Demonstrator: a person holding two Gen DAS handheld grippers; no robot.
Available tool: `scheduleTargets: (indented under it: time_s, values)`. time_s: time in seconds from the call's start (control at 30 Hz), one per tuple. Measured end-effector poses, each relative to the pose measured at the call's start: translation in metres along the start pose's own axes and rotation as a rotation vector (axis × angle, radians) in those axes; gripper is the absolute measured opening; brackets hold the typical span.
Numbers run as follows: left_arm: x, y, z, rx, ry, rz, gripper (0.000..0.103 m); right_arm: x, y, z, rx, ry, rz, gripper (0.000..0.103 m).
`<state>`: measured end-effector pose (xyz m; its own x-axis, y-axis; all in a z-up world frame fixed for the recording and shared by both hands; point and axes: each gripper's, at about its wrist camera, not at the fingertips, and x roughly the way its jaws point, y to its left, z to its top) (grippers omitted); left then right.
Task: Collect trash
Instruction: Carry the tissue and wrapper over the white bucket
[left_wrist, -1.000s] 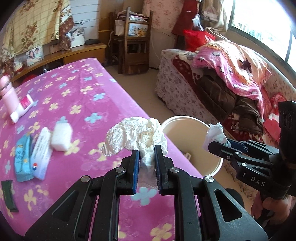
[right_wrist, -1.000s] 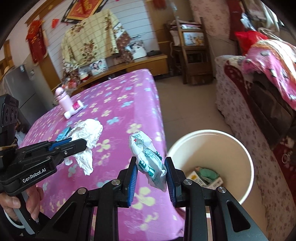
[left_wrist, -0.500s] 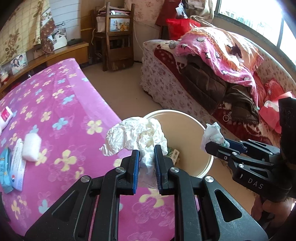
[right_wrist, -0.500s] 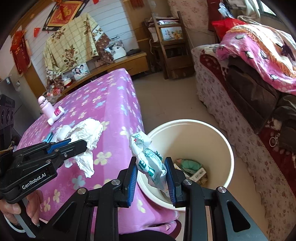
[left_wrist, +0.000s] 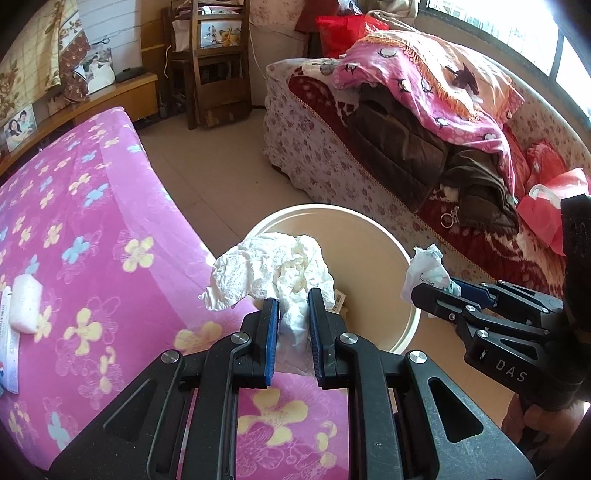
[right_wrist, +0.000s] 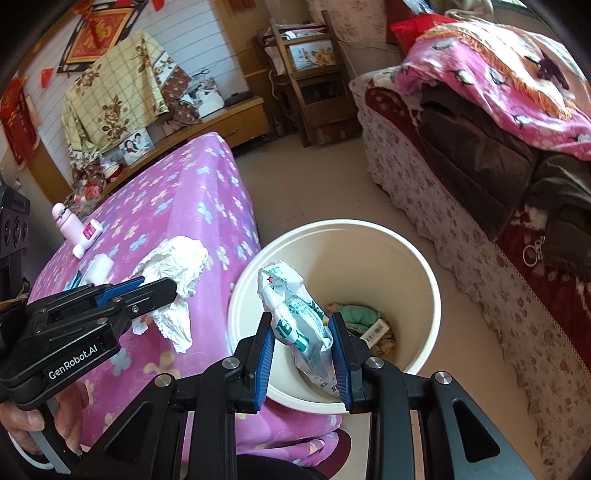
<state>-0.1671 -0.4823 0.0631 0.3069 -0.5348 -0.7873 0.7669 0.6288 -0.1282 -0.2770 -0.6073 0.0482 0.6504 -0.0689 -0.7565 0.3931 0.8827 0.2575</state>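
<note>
My left gripper (left_wrist: 291, 306) is shut on a crumpled white tissue (left_wrist: 273, 271) and holds it at the table's edge, by the near rim of a cream trash bucket (left_wrist: 402, 254). It also shows in the right wrist view (right_wrist: 162, 290) with the tissue (right_wrist: 177, 262). My right gripper (right_wrist: 301, 325) is shut on a white and green plastic wrapper (right_wrist: 299, 310) and holds it over the bucket's (right_wrist: 417, 258) opening. The wrapper (left_wrist: 424, 267) and right gripper (left_wrist: 439, 290) show at the right in the left wrist view. Trash lies in the bucket's bottom (right_wrist: 369, 321).
A table with a pink flowered cloth (left_wrist: 74, 229) holds a white block (left_wrist: 24, 304), a pink bottle (right_wrist: 68, 225) and packets at its left edge. A sofa (left_wrist: 406, 155) piled with blankets stands right of the bucket. A wooden chair (left_wrist: 214, 70) stands at the back.
Both grippers have moved to the right, away from the table and toward the bucket. The wrapper now hangs over the bucket's opening. Both grips are unchanged.
</note>
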Motion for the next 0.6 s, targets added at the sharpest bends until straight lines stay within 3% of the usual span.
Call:
scheduleTargets:
  time_s: [0.6]
  values:
    - [0.019, -0.001, 0.000, -0.010, 0.023, -0.019, 0.013, 0.017, -0.011, -0.002, 0.039, 0.031, -0.017, 0.028]
